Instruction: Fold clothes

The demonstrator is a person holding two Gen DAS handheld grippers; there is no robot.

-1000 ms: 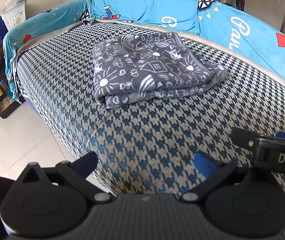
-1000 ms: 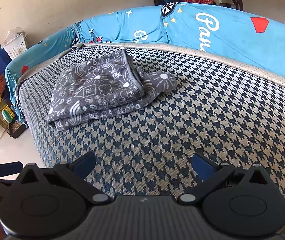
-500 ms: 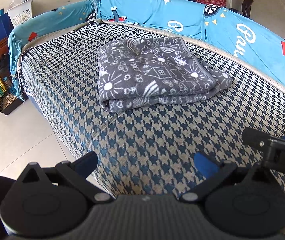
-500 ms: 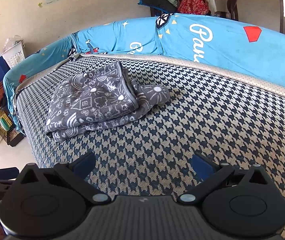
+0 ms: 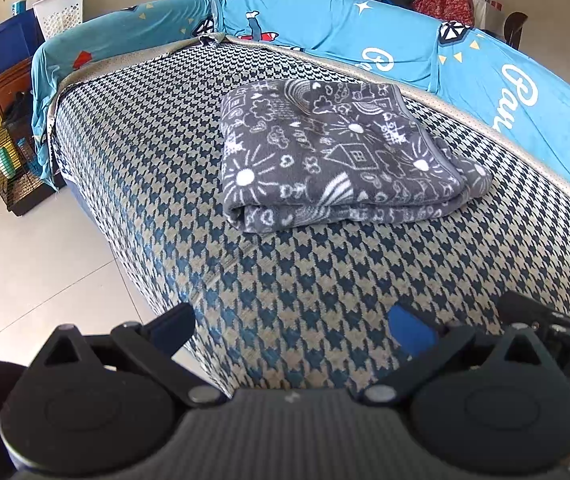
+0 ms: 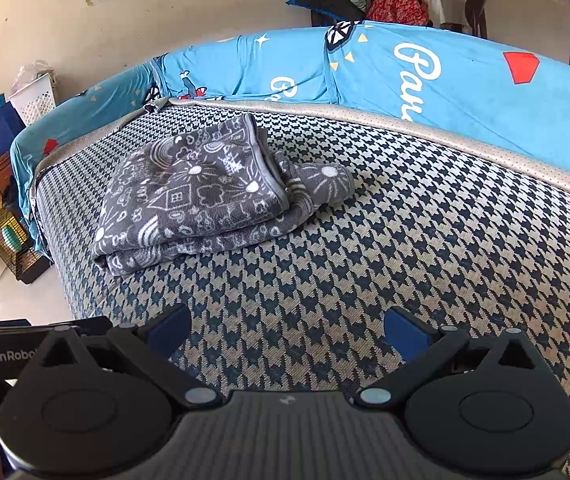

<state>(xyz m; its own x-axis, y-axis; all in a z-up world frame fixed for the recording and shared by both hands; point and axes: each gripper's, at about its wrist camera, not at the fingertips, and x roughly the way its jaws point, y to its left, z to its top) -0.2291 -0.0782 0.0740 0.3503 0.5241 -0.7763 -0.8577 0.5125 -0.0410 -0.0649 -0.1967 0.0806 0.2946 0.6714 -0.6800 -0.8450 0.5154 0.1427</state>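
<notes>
Houndstooth bed [image 5: 325, 280], folded grey garment [image 5: 337, 156] on it, both grippers held back.

Wire cage [image 5: 9, 168] on floor at far left, white basket [image 5: 59, 10] above it; blue printed cover [image 5: 405, 48] along the bed's far edge. Left gripper [image 5: 291, 326] spread wide, holding nothing, near the bed's front edge. Garment lies well apart from it, folded in layers. Right gripper [image 6: 287, 328] likewise spread, empty, over bare bedding.

Bright, even daylight; soft shadows; sharp focus; strong fisheye bending at edges; dark vignette in upper corners.
</notes>
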